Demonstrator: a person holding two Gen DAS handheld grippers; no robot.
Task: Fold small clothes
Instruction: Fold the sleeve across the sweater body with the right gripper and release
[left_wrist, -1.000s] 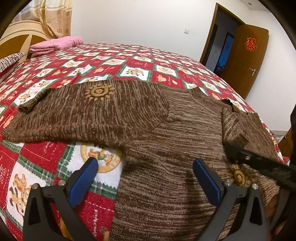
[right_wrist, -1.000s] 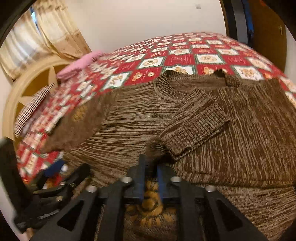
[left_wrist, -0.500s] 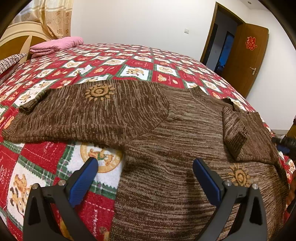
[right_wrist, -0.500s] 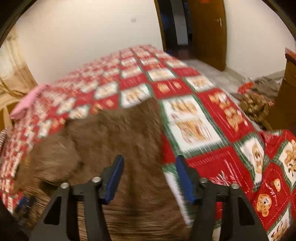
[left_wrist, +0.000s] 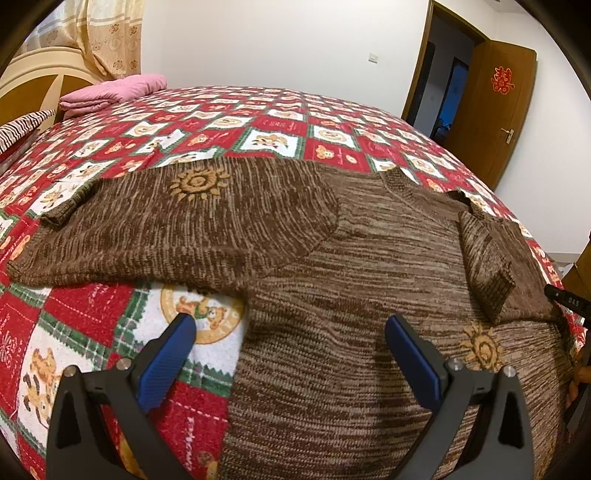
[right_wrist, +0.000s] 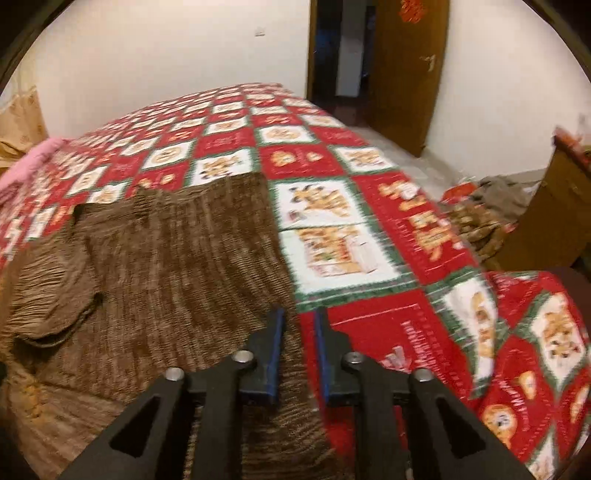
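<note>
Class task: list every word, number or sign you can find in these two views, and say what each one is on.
"囍": red paper sign on the brown door.
White digits, perhaps "045": on the black bar at the right edge of the left wrist view; too small to be sure.
Script on the bedspread squares: too small to read.
Large orange characters on the bedspread, right wrist view: blurred, unreadable.

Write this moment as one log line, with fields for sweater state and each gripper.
sweater: flat on bed, right sleeve folded in, left sleeve out | left gripper: open, at left side edge | right gripper: nearly closed at right side edge, grip unclear
</note>
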